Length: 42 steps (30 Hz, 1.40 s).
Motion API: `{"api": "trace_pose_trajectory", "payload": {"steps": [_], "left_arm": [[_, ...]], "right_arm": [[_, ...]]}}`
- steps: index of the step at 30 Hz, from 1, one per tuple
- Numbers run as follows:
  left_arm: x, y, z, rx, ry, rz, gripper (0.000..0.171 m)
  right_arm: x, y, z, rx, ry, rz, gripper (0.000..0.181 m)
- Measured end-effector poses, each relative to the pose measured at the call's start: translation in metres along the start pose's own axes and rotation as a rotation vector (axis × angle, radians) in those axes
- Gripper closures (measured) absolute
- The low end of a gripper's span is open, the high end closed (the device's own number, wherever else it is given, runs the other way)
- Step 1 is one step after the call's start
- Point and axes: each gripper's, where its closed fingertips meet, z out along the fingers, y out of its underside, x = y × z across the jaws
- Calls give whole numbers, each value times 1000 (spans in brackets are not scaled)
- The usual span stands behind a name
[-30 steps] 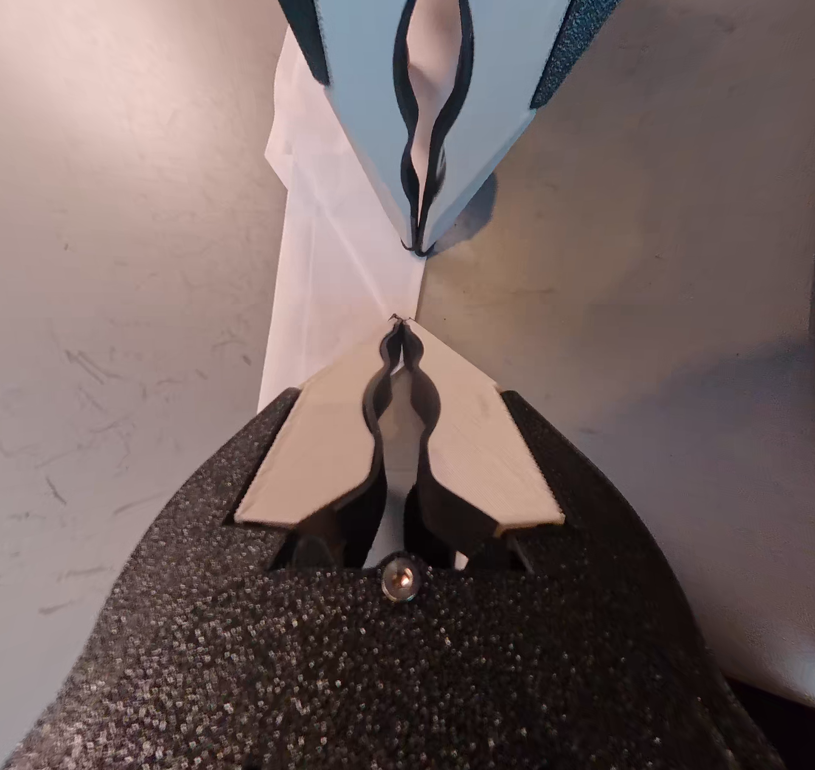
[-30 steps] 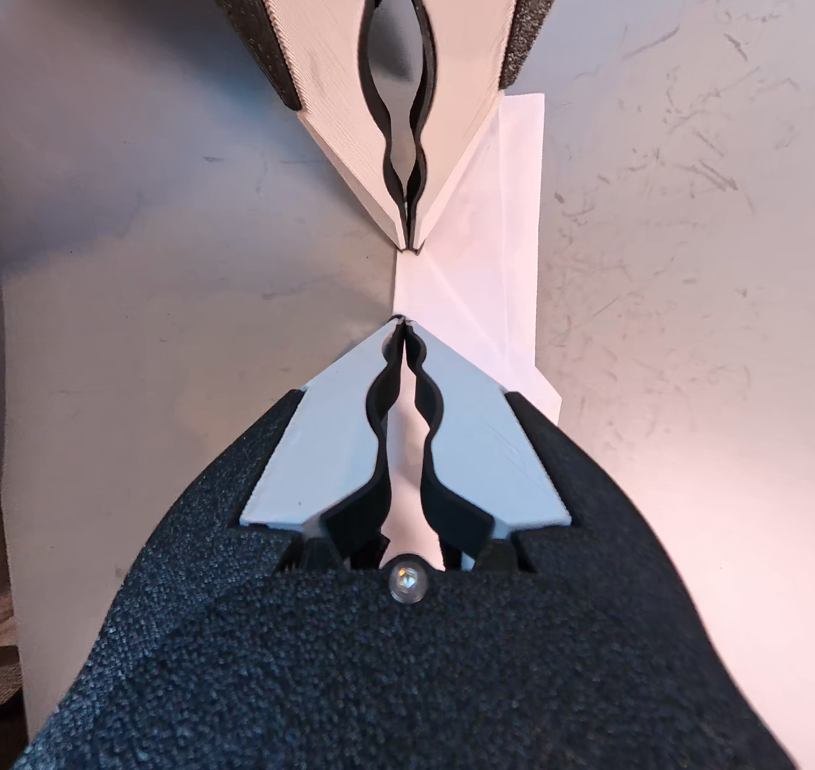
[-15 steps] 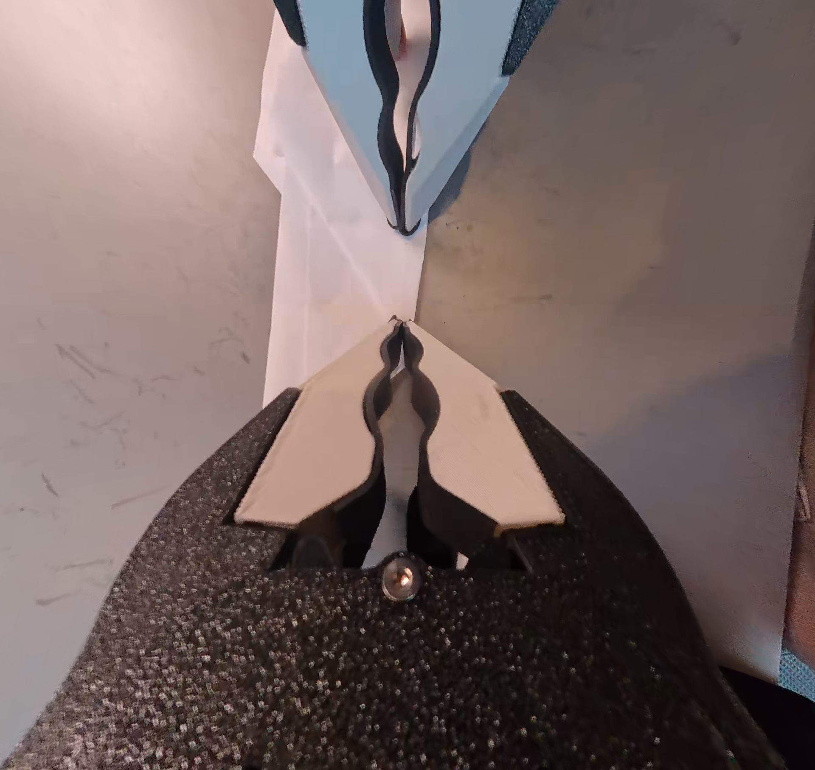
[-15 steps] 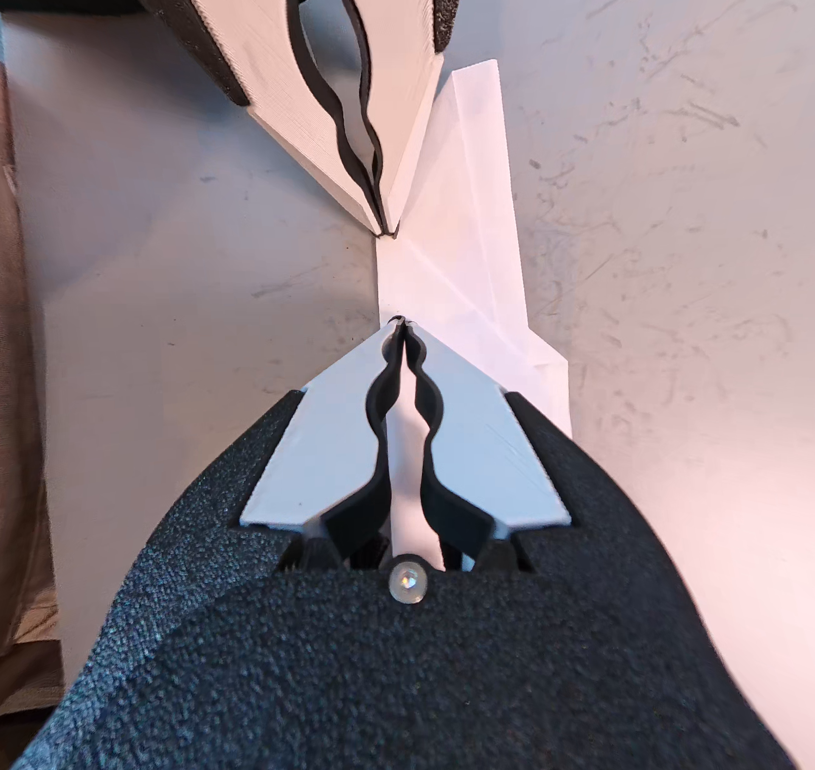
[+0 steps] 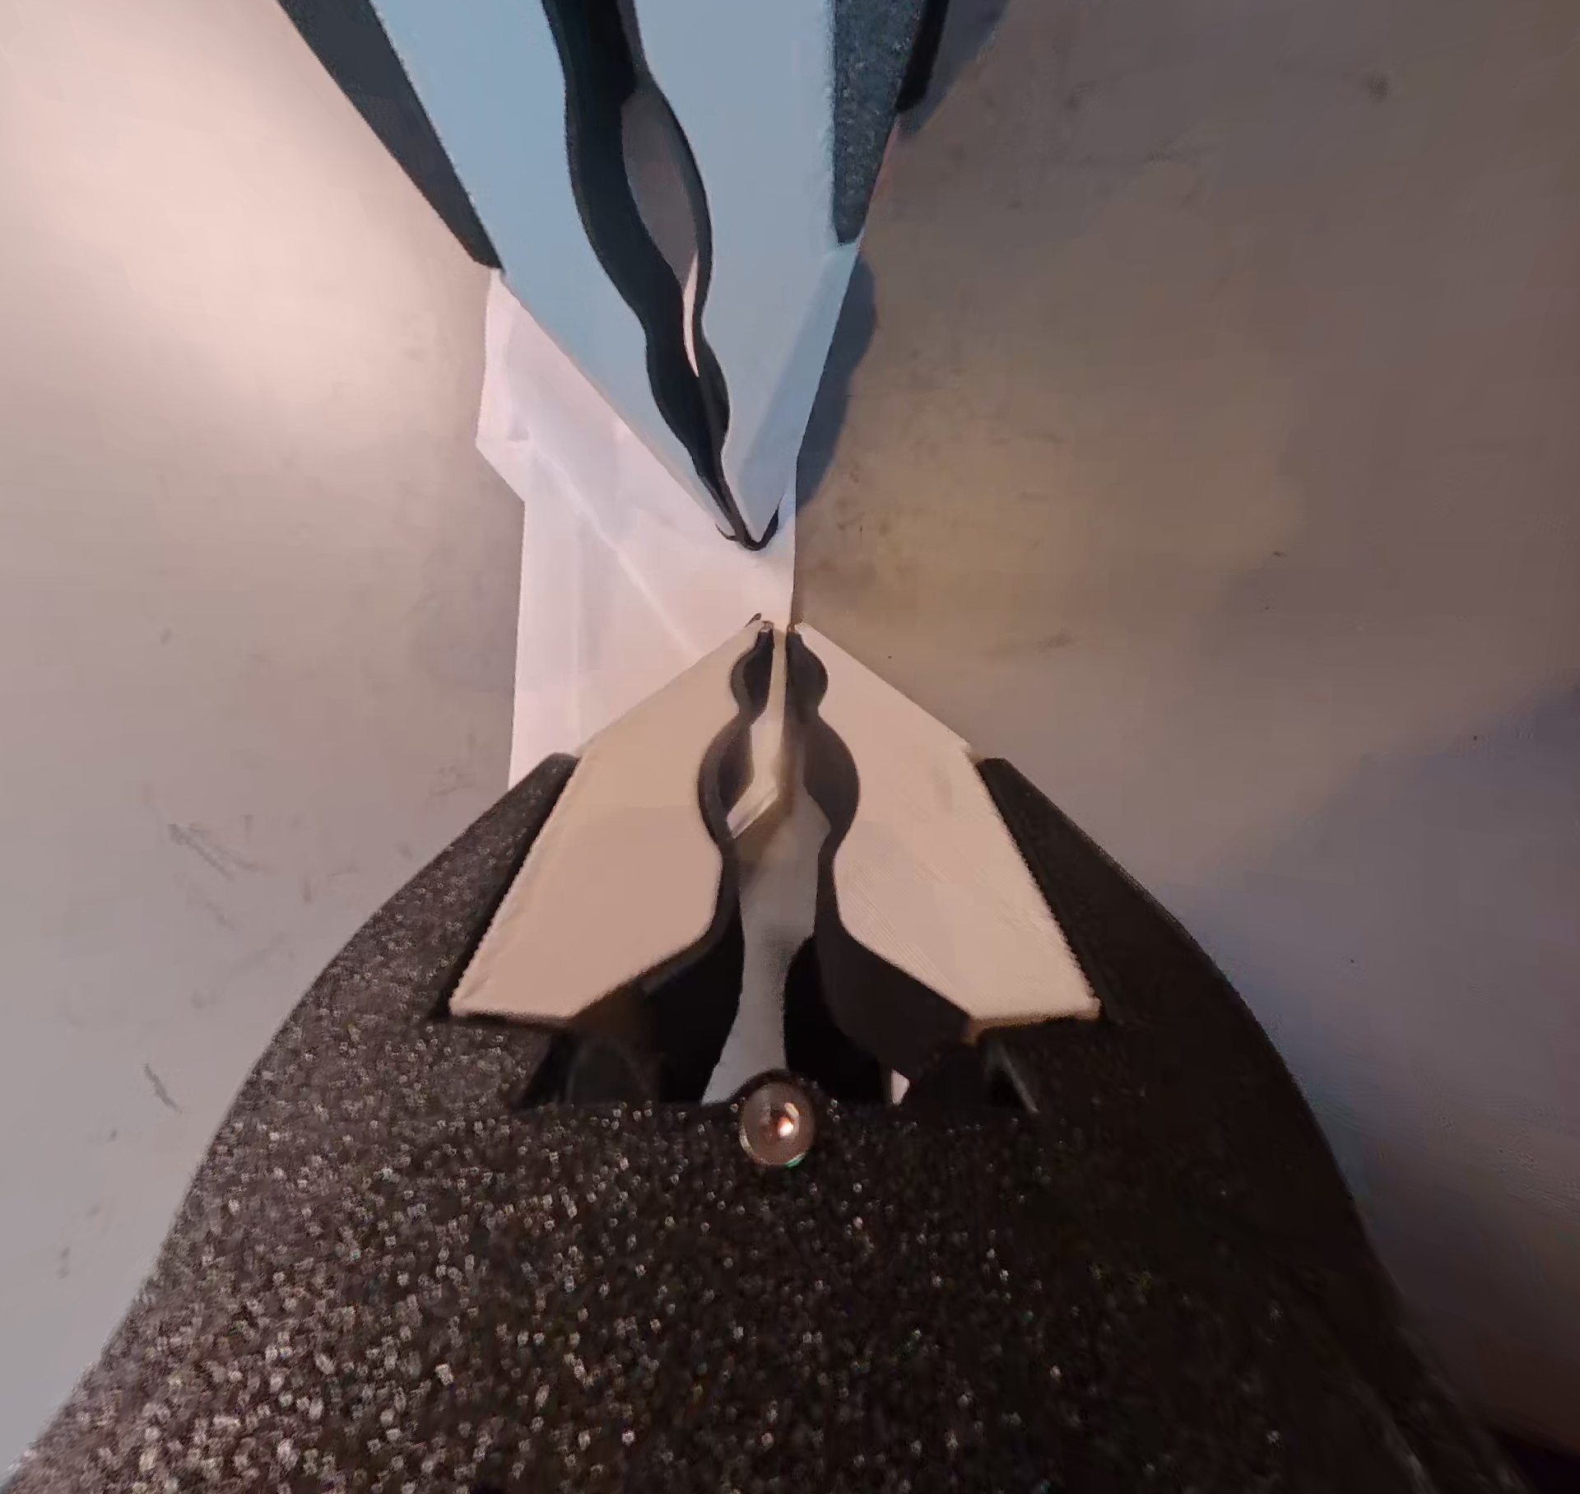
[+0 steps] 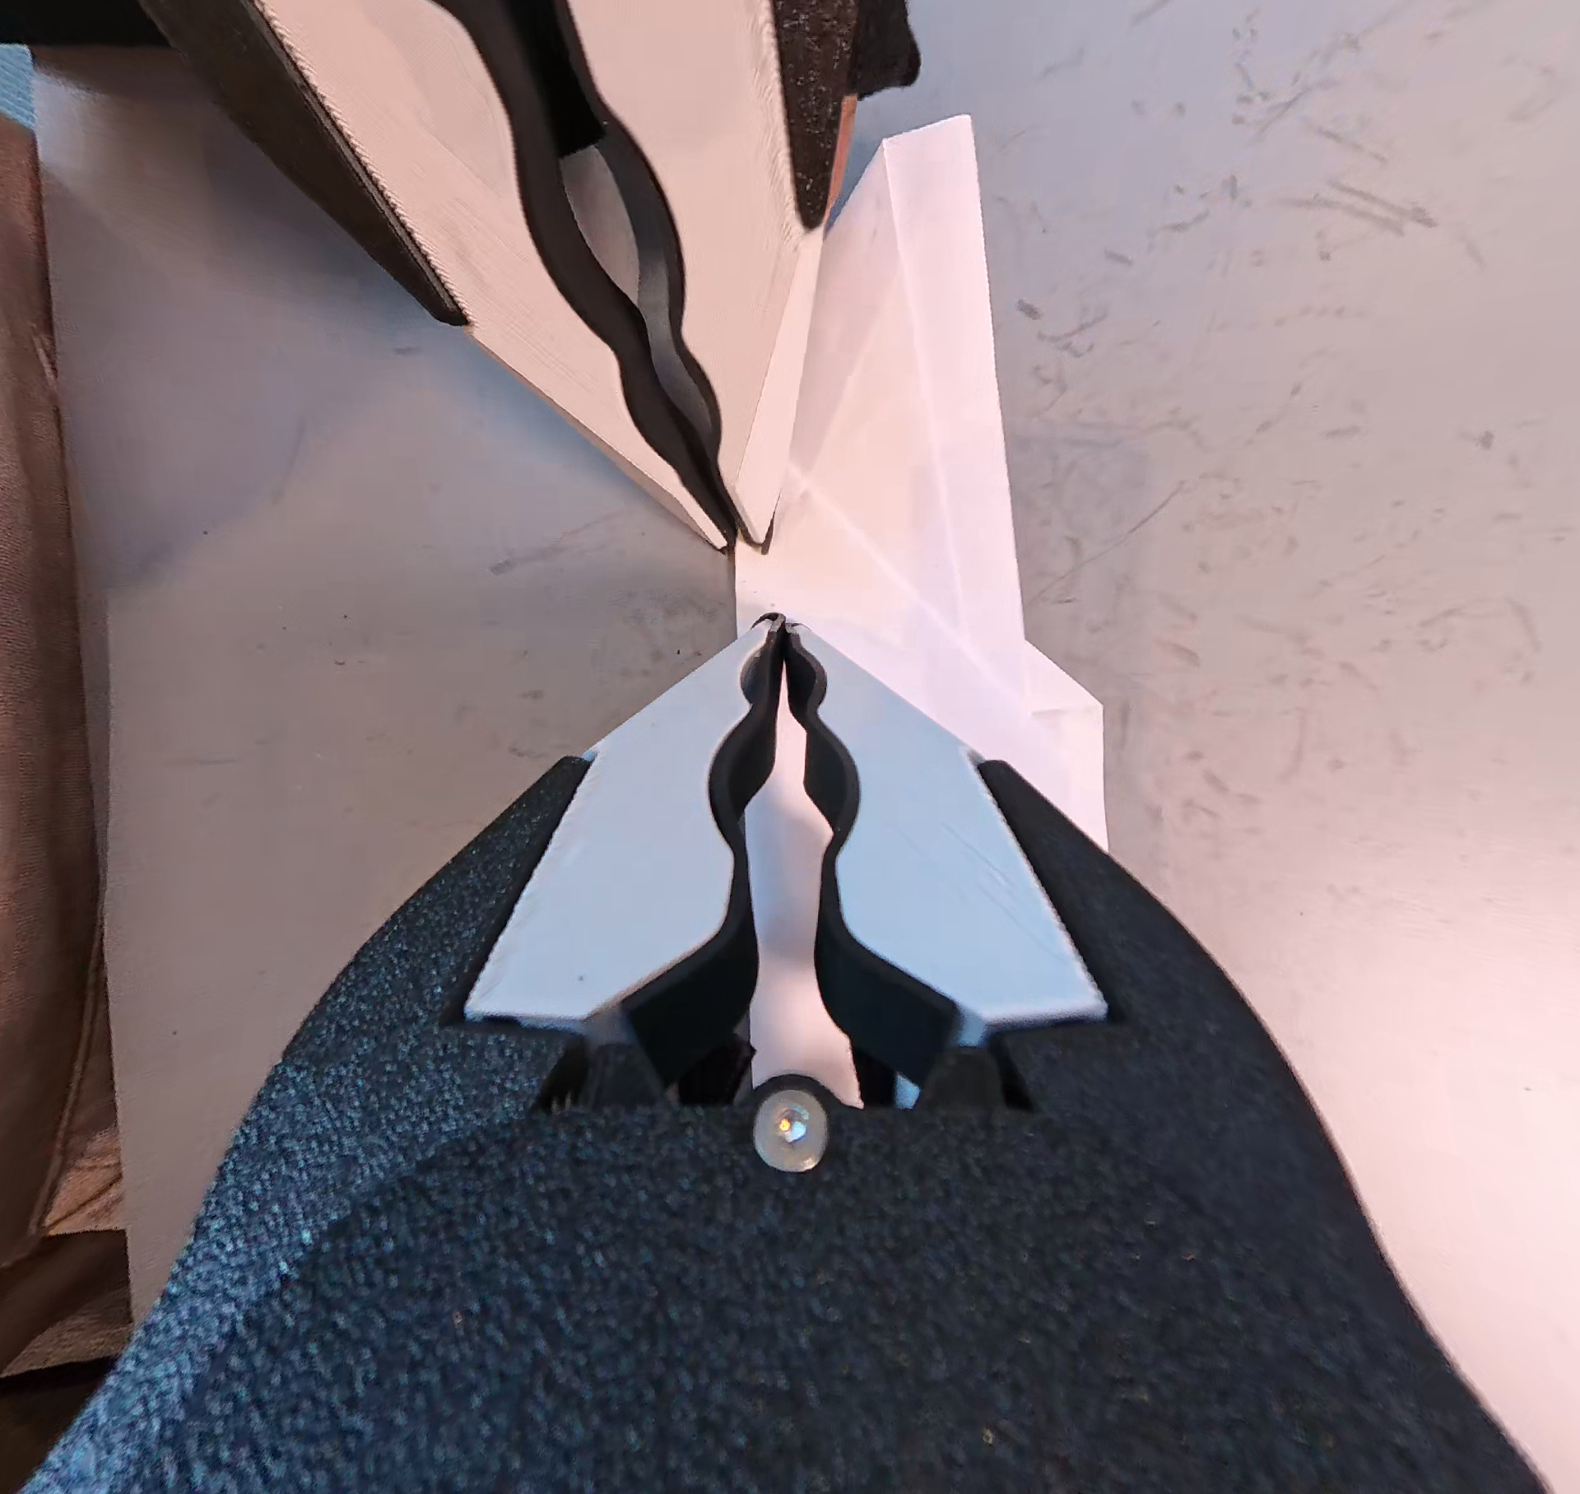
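The left gripper point(image 5: 774, 628) has its beige fingers closed to a thin slit on an upright edge of the folded white paper point(image 5: 598, 598). The sheet runs back between the fingers and spreads flat on the grey worktop point(image 5: 214, 512) to this gripper's left and ahead. Directly ahead, tip to tip and just apart, the right gripper point(image 6: 776, 622) with pale blue fingers is likewise pinched shut on the same raised fold. From its own camera the paper fans out ahead and to its right.

Risks, as a judgement: the two grips sit very close on one thin crease, so any pull apart or twist between the hands could tear the paper or skew the fold. The tips are near enough to knock together. With so little paper caught at the very tips, the edge could slip free from either gripper.

The left wrist view shows a sliver of paper inside the blue fingers, and a shadowed stretch of worktop to the right. Only the right wrist view shows the paper's far pointed end, its diagonal creases, the scratched worktop and brown fabric point(image 6: 43, 683) beyond the worktop's left edge.
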Motion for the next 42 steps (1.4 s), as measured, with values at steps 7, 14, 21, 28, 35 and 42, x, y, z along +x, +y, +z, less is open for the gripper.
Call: {"api": "trace_pose_trajectory", "payload": {"steps": [7, 14, 21, 28, 35, 42], "left_arm": [[2, 0, 0, -8, 76, -190, 171], [2, 0, 0, -71, 190, -332, 171], [3, 0, -1, -101, 217, -345, 171], [3, 1, -1, -76, 221, -356, 171], [3, 0, -1, -63, 244, -378, 171], [1, -29, -6, 63, 231, -302, 166]], "right_arm": [[-8, -9, -7, 40, 57, -143, 181], [-9, 3, -3, -66, 124, -266, 181], [-4, 7, -3, -66, 104, -184, 181], [6, 21, -15, -75, 126, -124, 181], [14, 35, -27, -62, 171, -103, 181], [13, 34, -26, -48, 133, -55, 181]]}}
